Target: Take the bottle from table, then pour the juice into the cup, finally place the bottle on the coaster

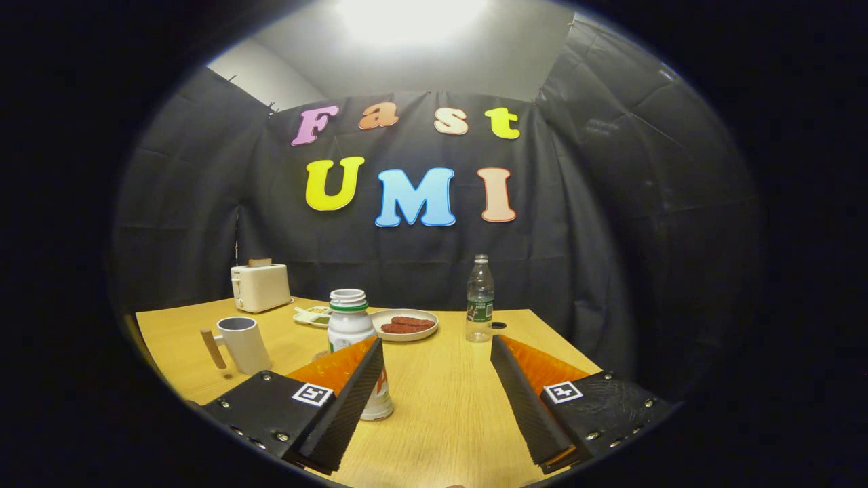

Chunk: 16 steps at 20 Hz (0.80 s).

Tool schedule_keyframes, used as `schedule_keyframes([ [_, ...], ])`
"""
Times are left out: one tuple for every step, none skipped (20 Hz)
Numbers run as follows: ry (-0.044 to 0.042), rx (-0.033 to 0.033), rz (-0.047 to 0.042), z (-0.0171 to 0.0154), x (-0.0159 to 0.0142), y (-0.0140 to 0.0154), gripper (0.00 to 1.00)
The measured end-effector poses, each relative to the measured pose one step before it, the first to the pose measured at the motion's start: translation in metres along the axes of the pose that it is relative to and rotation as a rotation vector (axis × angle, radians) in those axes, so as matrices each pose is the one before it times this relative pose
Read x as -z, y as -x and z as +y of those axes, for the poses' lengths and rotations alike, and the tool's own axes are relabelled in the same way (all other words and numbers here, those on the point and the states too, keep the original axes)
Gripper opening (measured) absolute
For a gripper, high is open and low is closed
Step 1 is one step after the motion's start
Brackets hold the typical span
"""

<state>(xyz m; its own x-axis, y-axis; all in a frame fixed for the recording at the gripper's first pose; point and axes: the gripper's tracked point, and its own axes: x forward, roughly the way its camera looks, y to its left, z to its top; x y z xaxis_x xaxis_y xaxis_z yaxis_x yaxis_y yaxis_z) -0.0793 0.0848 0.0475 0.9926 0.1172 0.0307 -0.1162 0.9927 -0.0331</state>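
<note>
hovering low over the tabletop [441, 407], the tongs [434, 369] stand wide open with nothing between the fingers. the juice bottle [352, 339] is upright just ahead of the left finger, which hides part of its lower body, so the gap is not yet lined up on it; my guess is the tongs need to shift left before closing. its mouth looks uncapped, with a green ring under the rim, which suits pouring; its walls are opaque, so how much juice is inside i cannot tell.

the cup [245, 344] sits left of the bottle, near it, its wooden handle turned outward and away from the bottle, leaving the rim free for a pour. from this low angle i cannot tell what it holds. i cannot pick out a coaster with certainty; a small dark thing [498, 326] beside the water bottle [479, 298] may be it.

beyond the fingers, a plate [404, 324] carries sausages, a small dish [312, 315] holds something greenish, and a toaster [260, 286] has bread poking up, all set back, clear of the working space.
</note>
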Motion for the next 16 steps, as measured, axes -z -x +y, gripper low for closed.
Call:
schedule_keyframes([
  [-0.00731, -0.0078, 0.00918, 0.00368, 0.00582, -0.00072, 0.98],
  [-0.00906, -0.01086, 0.01071, 0.00466, 0.00448, 0.00017, 0.97],
  [-0.00772, -0.00928, 0.00856, 0.00405, 0.00574, -0.00083, 0.97],
  [-0.00448, -0.00577, 0.00912, 0.00238, 0.00438, -0.00154, 0.98],
  [-0.00152, -0.0041, 0.00837, 0.00268, 0.00459, -0.00127, 0.98],
  [-0.00144, -0.00401, 0.00805, 0.00299, 0.00406, -0.00073, 0.97],
  [-0.00172, -0.00676, 0.00688, 0.00375, 0.00473, -0.00089, 0.97],
  [0.00002, -0.00826, 0.00387, 0.00379, 0.00162, -0.00186, 0.97],
  [0.00175, -0.00674, 0.00265, 0.00394, 0.00238, -0.00119, 0.97],
  [0.00267, -0.0051, 0.00322, 0.00394, 0.00086, -0.00054, 0.97],
  [0.00375, -0.00887, 0.0007, 0.00481, 0.00145, -0.00191, 0.97],
  [0.00193, -0.00655, 0.00026, 0.00416, -0.00005, -0.00154, 0.97],
  [0.00265, -0.00745, -0.00058, 0.00441, 0.00048, -0.00189, 0.97],
  [0.00236, -0.00555, -0.00134, 0.00371, -0.00017, -0.00219, 0.97],
  [0.00282, -0.00517, -0.00055, 0.00409, 0.00009, -0.00248, 0.97],
  [0.0034, -0.00732, 0.0016, 0.00497, 0.00079, -0.00394, 0.98],
])
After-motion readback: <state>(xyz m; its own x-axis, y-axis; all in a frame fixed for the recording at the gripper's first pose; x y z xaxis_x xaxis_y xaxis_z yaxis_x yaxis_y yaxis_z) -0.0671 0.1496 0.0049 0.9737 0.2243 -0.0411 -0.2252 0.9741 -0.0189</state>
